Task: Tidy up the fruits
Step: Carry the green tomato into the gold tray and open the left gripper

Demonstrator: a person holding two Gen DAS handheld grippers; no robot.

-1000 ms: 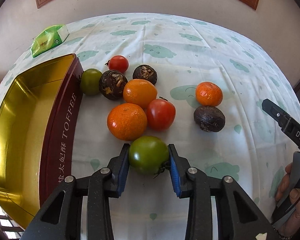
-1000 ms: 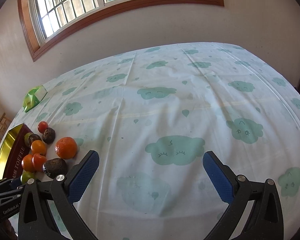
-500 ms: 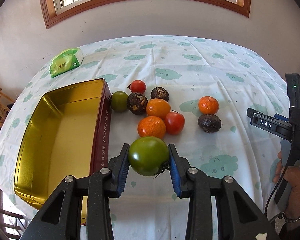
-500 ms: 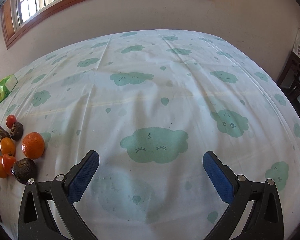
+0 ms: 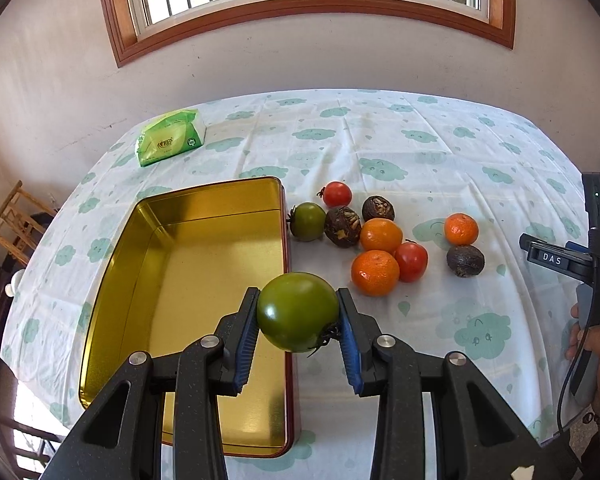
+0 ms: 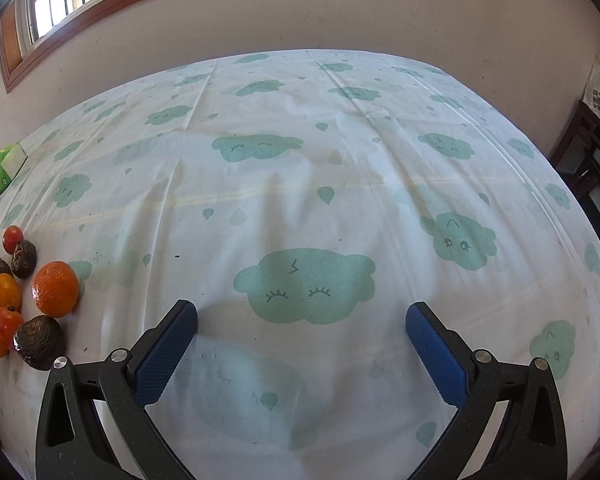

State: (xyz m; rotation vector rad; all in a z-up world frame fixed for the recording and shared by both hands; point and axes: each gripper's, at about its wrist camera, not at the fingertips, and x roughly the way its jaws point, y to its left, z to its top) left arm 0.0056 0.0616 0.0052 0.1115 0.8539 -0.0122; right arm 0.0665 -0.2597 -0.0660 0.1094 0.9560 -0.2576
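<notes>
The left gripper (image 5: 298, 322) gripped a large green tomato (image 5: 298, 312) between its blue pads (image 5: 247, 334), one pad pressed on each side of the fruit, which hung clear of the cloth; just below and ahead of it to the left lay the open gold tin (image 5: 140, 240), whose red right wall sat directly under the held tomato; ahead and to the right of the jaws the other fruit lay in a loose cluster on the tablecloth (image 5: 380, 140): two oranges (image 5: 375, 267) touching a red tomato (image 5: 411, 261), a smaller green tomato (image 5: 308, 221) just beside the tin's far corner, dark brown fruits (image 5: 342, 221) among them, and a third orange (image 5: 461, 229) with another dark fruit set apart further right; a green tissue pack (image 5: 170, 142) rested far ahead on the left; the right gripper (image 6: 302, 318) stood wide, with nothing between its pads, above bare cloud-printed cloth, the fruit cluster well off to its left.
</notes>
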